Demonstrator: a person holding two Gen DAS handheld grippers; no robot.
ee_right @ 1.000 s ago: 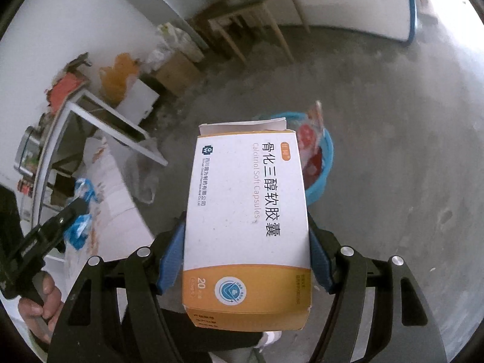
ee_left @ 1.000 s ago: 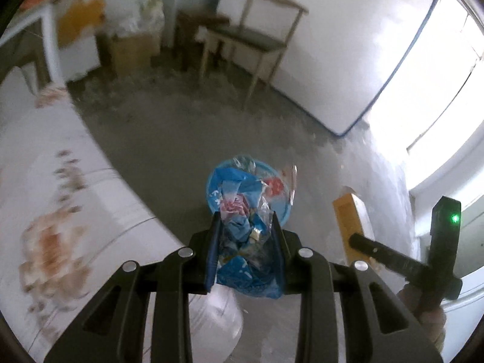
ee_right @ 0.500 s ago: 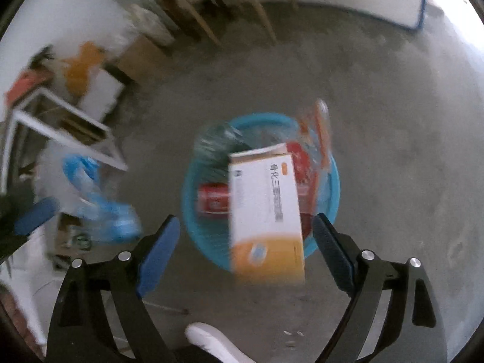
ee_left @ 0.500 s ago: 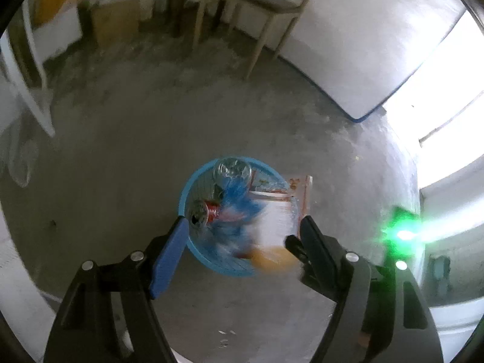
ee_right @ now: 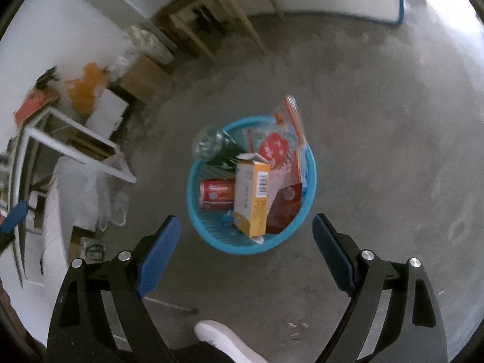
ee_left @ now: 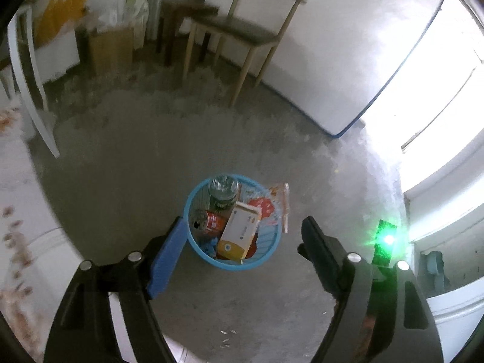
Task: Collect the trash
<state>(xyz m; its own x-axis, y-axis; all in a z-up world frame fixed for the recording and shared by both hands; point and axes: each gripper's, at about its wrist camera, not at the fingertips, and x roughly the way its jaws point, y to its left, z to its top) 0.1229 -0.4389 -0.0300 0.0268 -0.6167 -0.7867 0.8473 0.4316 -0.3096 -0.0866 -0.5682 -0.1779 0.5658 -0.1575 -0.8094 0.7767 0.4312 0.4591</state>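
Both of your hand-held grippers hang released above the full blue basket (ee_right: 251,245) on the floor.

The orange-and-white medicine box (ee_right: 252,193) stands tilted inside the basket, against a red can (ee_right: 216,193) lying on its side, with a clear bottle (ee_right: 211,143) at the far rim and a red-printed plastic bag (ee_right: 282,151) sticking out at the right. Your left hand-held gripper (ee_left: 242,239) is opening with nothing between its jaws; your right hand-held gripper (ee_right: 245,236) stands wide and empty. A wooden chair (ee_left: 242,30) stands far off by the wall, and a white shoe (ee_right: 224,338) shows near you.
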